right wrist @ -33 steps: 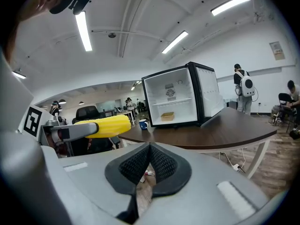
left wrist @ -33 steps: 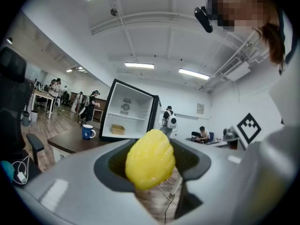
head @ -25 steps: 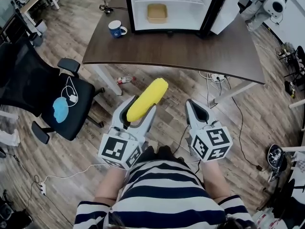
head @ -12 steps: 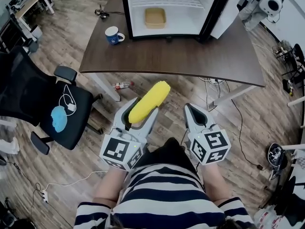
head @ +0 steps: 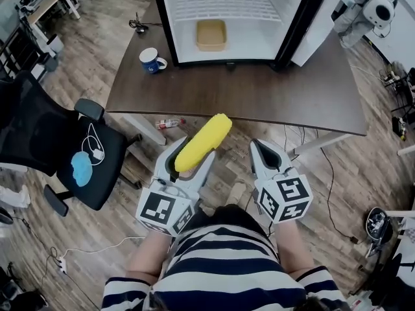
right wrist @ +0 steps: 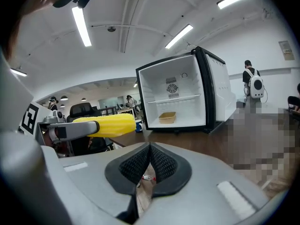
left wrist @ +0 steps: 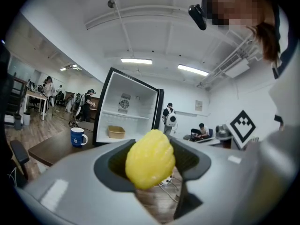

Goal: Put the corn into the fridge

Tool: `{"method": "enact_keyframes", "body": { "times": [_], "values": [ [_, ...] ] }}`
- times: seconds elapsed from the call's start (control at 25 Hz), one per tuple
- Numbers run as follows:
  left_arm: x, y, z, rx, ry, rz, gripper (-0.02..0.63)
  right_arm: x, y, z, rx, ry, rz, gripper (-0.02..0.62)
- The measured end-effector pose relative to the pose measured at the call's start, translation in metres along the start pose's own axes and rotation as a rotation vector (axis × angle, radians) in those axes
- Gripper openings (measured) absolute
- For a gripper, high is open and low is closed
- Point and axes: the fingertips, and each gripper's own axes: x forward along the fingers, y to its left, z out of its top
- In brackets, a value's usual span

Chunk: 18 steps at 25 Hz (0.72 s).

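My left gripper [head: 186, 159] is shut on a yellow corn cob [head: 202, 143], which sticks out forward past the jaws toward the table; in the left gripper view the corn [left wrist: 150, 159] fills the gap between the jaws. My right gripper [head: 267, 157] hangs beside it, shut and holding nothing, its pads [right wrist: 140, 165] pressed together. A small white fridge [head: 233, 18] stands open on the brown table [head: 259, 89], ahead of both grippers. A tan tray [head: 211, 34] lies on its bottom shelf. From the right gripper view the corn [right wrist: 110, 124] shows at left and the fridge [right wrist: 180, 97] straight ahead.
A blue mug [head: 150, 60] stands on the table left of the fridge. A black office chair [head: 58, 148] sits to the left on the wood floor. The fridge door [head: 318, 24] hangs open at right. Cables and a power strip [head: 58, 256] lie on the floor.
The table and fridge have drawn closer and lower in the head view. Both grippers keep the same hold and spacing.
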Motion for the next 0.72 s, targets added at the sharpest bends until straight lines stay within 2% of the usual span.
{"method": "enact_keyframes", "body": {
  "times": [0.72],
  "values": [
    [0.124, -0.009, 0.019, 0.016, -0.01, 0.096, 0.0, 0.05, -0.106, 0.044, -0.057, -0.001, 0.108, -0.009]
  ]
}}
